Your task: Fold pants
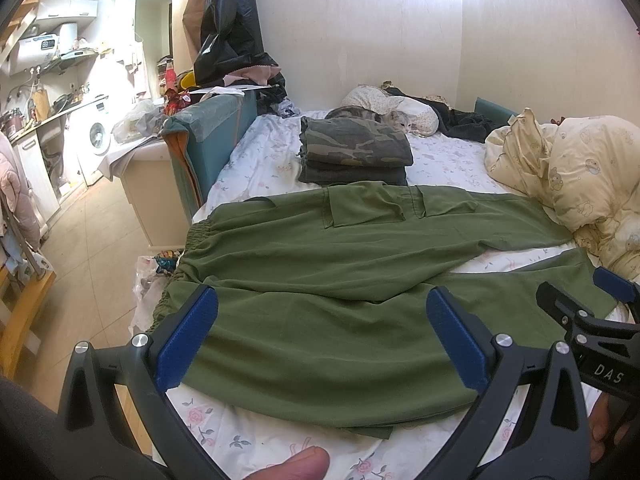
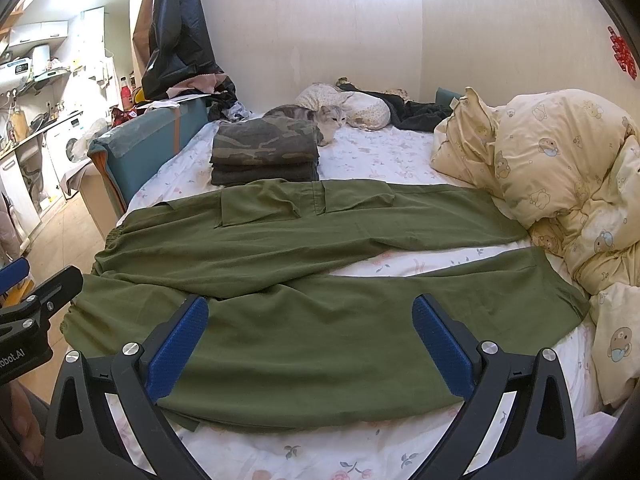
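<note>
Pants (image 1: 340, 280) lie flat across the bed (image 1: 256, 436), legs splayed apart, unfolded. Left gripper (image 1: 322, 334) and right gripper (image 2: 310, 338) hover above, fingers spread, grasping nothing. Risk: single-layer pinch bunches fabric; cat (image 2: 320, 118) nearby may intrude.

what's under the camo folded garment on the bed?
The camouflage folded garment sits on a darker folded piece, only its edge showing. Below that is the floral bedsheet; anything between the layers is hidden.
</note>
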A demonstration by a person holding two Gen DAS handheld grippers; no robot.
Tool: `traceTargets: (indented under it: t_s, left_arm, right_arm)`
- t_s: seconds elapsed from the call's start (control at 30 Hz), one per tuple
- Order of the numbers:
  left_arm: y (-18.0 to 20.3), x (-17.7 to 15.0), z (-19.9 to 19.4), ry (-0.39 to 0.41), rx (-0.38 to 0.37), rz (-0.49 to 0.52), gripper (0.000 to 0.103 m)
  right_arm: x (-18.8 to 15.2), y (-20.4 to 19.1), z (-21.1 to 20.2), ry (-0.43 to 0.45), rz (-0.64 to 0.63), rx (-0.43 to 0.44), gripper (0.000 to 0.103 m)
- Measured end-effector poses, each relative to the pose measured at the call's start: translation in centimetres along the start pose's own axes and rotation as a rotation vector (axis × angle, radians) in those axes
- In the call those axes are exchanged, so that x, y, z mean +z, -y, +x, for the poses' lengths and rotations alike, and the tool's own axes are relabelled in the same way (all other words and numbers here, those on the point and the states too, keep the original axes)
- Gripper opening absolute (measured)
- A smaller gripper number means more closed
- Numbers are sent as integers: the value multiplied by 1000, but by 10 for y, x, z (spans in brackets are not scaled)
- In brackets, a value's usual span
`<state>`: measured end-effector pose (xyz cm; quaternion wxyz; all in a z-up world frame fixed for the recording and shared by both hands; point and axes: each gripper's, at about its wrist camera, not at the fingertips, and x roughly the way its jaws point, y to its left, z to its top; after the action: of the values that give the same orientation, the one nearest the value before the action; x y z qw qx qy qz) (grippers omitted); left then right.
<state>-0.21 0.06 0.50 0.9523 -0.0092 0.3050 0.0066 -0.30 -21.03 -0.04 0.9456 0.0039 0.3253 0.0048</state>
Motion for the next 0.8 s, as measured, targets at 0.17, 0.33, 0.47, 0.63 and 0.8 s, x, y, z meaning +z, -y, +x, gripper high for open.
traceTargets:
  t_s: [0.17, 0.33, 0.47, 0.63, 0.8]
  left_arm:
    - [0, 0, 0, -2, -1, -1, 103]
    - [0, 0, 0, -1, -1, 0, 103]
    - [0, 0, 0, -1, -1, -1, 103]
    - [0, 0, 0, -2, 0, 0, 103]
    - [-1, 0, 0, -2, -1, 0, 103]
  right_arm:
    - [0, 0, 0, 2, 1, -2, 103]
    - [-1, 0, 0, 2, -1, -2, 103]
    - [0, -1, 0, 1, 0, -1, 103]
    - [-1, 0, 1, 0, -1, -2, 103]
    - [0, 0, 0, -1, -1, -2, 103]
